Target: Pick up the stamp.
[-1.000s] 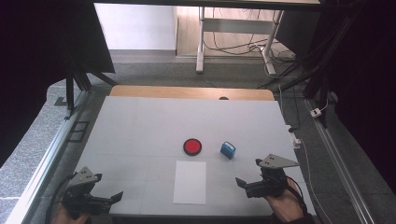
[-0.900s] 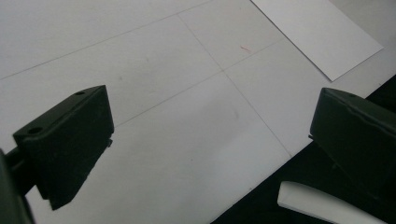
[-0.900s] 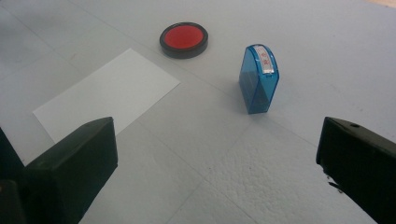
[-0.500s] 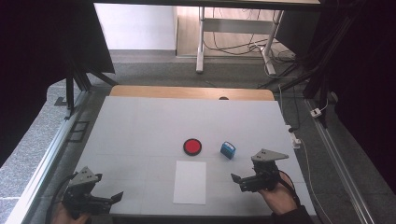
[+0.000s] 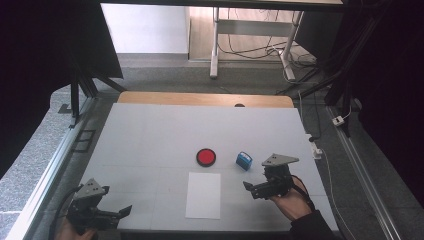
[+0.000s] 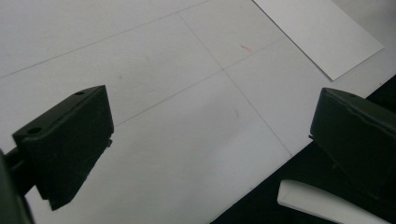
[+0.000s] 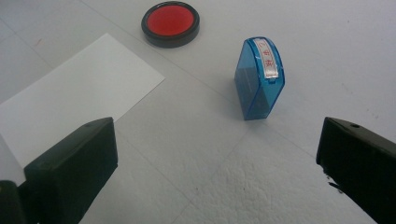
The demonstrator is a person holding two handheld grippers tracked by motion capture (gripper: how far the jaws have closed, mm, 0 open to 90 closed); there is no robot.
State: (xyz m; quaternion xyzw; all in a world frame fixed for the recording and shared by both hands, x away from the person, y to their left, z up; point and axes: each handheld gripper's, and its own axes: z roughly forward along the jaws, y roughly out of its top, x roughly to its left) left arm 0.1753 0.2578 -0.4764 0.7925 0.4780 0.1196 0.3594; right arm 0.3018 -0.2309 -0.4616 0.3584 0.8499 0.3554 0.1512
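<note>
Right gripper point(image 5: 253, 188) spread wide near blue stamp point(image 5: 244, 160) (label illegible); left gripper point(image 5: 122, 212) likewise agape, hand cropped, over pale grey table point(image 5: 150, 130), dark curtains flanking.

blue stamp point(image 7: 259, 79), red ink pad point(image 7: 171, 23), white paper point(image 5: 203, 194)

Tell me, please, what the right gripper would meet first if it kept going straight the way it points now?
Most likely the blue stamp: it stands upright just ahead of the open right gripper, slightly right of centre. The red ink pad lies farther on.

White table point(image 5: 150, 135), paper sheet point(image 5: 203, 195), red ink pad point(image 5: 205, 157), blue stamp point(image 5: 244, 160)
</note>
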